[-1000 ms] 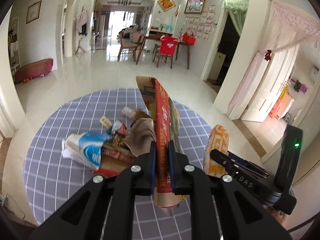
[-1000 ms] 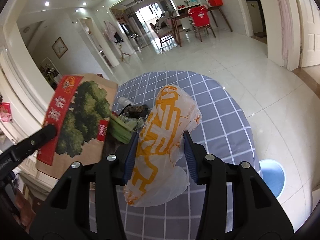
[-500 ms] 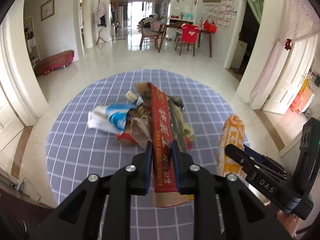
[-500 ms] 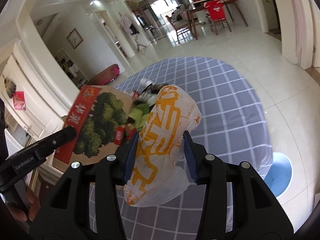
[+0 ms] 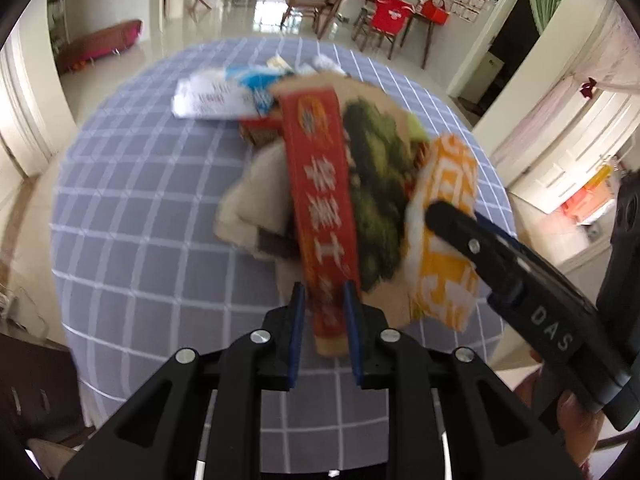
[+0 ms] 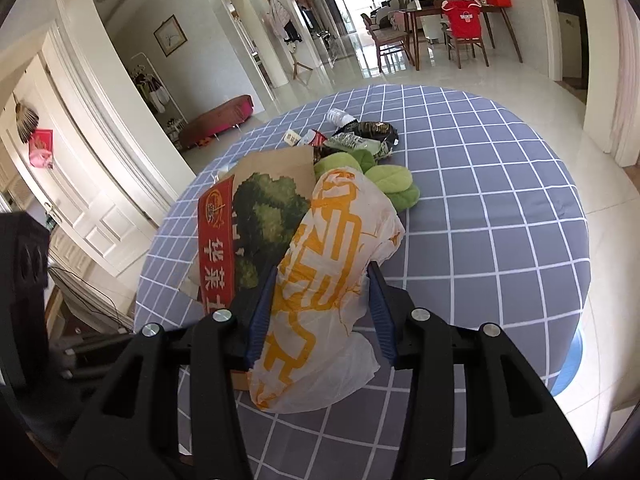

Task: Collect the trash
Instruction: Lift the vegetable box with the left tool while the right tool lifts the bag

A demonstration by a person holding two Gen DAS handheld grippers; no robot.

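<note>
Checked worktop carries far wrappers uncollected; left gripper pinches the cardboard sheet, right gripper the orange-white bag.

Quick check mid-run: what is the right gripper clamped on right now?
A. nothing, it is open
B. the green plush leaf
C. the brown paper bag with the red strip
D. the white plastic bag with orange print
D: in the right wrist view the right gripper has its blue pads pressed on both sides of the white plastic bag with orange print; the left gripper holds the brown paper bag.
</note>
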